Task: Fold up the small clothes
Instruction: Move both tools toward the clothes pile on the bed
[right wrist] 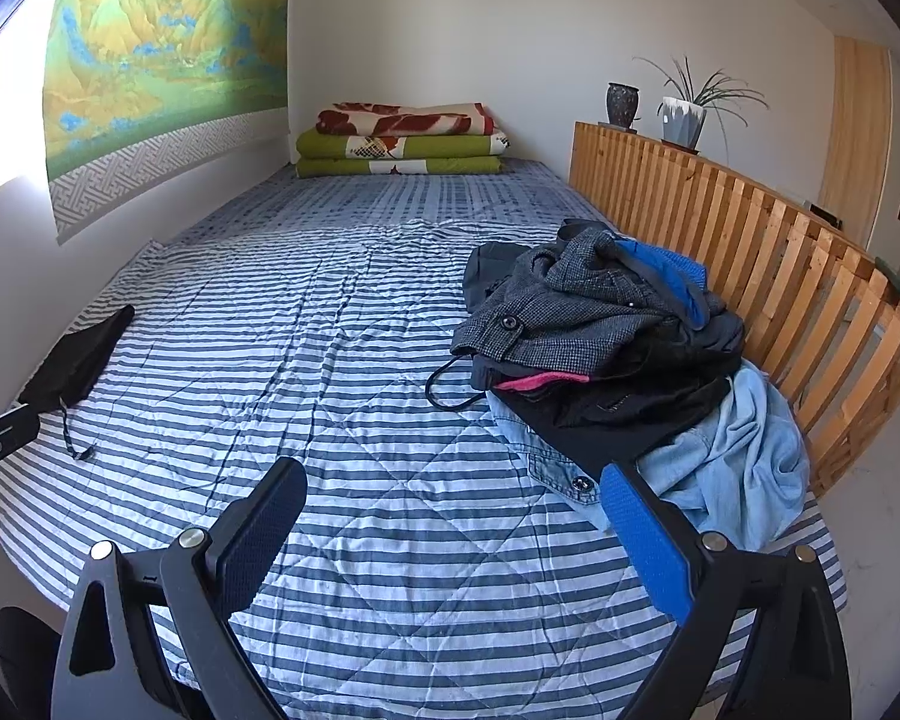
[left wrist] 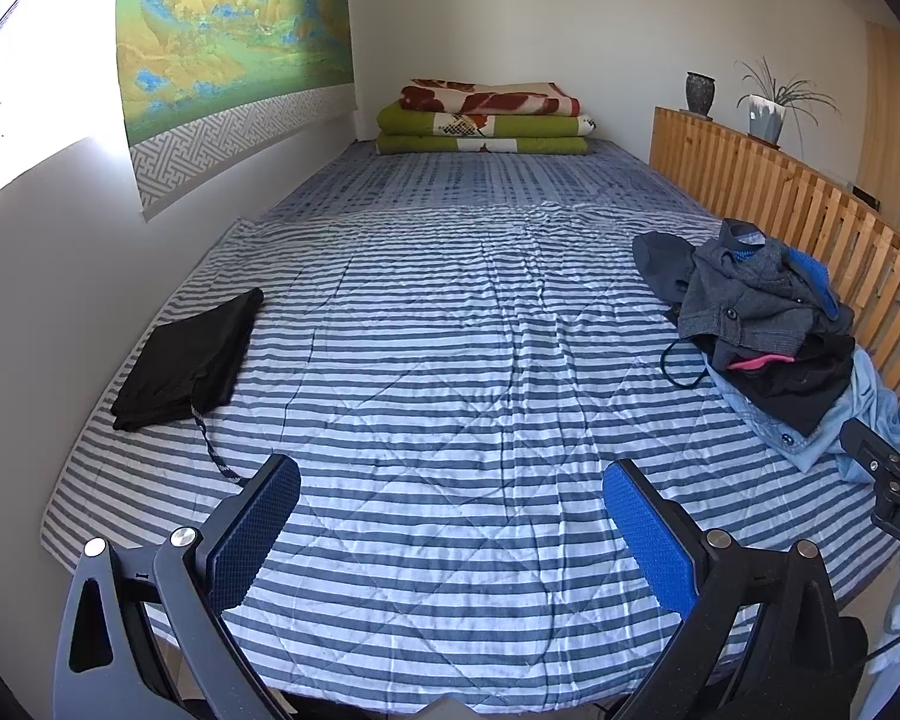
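Note:
A heap of unfolded clothes (left wrist: 762,324) (right wrist: 606,336) lies at the right side of the striped bed, with a grey tweed jacket (right wrist: 570,306) on top, dark garments under it and a light blue denim shirt (right wrist: 732,468) at the bottom. A folded black garment (left wrist: 189,360) (right wrist: 75,360) with a trailing drawstring rests at the left edge. My left gripper (left wrist: 450,480) hangs open over the bed's near middle, holding nothing. My right gripper (right wrist: 453,480) is open too, its right finger just in front of the denim shirt.
The striped quilt (left wrist: 450,330) covers the bed's near half. Folded blankets (left wrist: 486,120) are stacked at the far end. A slatted wooden rail (right wrist: 750,240) runs along the right side, with a vase and a potted plant (right wrist: 684,114) on it. A wall hanging (left wrist: 228,48) borders the left.

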A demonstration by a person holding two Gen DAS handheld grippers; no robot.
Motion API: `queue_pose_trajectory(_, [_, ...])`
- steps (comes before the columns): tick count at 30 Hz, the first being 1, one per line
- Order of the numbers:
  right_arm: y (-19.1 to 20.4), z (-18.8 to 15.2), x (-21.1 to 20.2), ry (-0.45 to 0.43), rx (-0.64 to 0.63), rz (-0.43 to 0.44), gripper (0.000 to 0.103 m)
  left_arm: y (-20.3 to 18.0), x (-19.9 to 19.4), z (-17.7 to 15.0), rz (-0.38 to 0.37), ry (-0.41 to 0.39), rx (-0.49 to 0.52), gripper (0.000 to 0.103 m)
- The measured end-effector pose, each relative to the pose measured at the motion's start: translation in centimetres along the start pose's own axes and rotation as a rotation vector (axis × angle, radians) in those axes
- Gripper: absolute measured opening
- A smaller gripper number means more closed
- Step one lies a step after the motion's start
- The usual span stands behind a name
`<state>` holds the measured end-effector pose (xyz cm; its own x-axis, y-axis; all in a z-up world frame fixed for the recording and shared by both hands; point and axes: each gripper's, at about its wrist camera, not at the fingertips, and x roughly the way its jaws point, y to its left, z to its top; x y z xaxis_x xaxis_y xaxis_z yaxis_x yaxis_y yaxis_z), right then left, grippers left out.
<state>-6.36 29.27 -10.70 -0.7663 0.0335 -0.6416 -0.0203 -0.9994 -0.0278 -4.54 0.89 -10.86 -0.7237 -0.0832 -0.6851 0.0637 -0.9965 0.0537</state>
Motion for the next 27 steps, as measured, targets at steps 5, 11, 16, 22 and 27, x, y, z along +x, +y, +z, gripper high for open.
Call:
queue_pose_trajectory(5, [0.3,0.3,0.7,-0.003,-0.005,-0.003,0.097,-0.3,1.2,0.3,-0.003,0.012,0.000,0.102])
queue_pose_trajectory(11, [0.4,0.7,1.7,0.006,0.000,0.008,0.097,-0.5,2.5,0.4,-0.006,0.023,0.000,0.102])
queue_pose_trajectory(16, [0.6,1.1,2.6,0.003,-0.008,0.009,0.097,-0.8,3.7,0.7,-0.011,0.030,0.003,0.102])
queue_pose_trajectory(22, [0.2,1.7,3.9,-0.010,-0.031,0.002,0.097,-1.2,5.1,1.6,-0.013,0.033,0.008,0.102])
queue_pose_trajectory(27, [-1.3,2.4,5.5,-0.002,-0.040,-0.028,0.097,-1.8,6.6,2.5,-0.018,0.034,0.006,0.102])
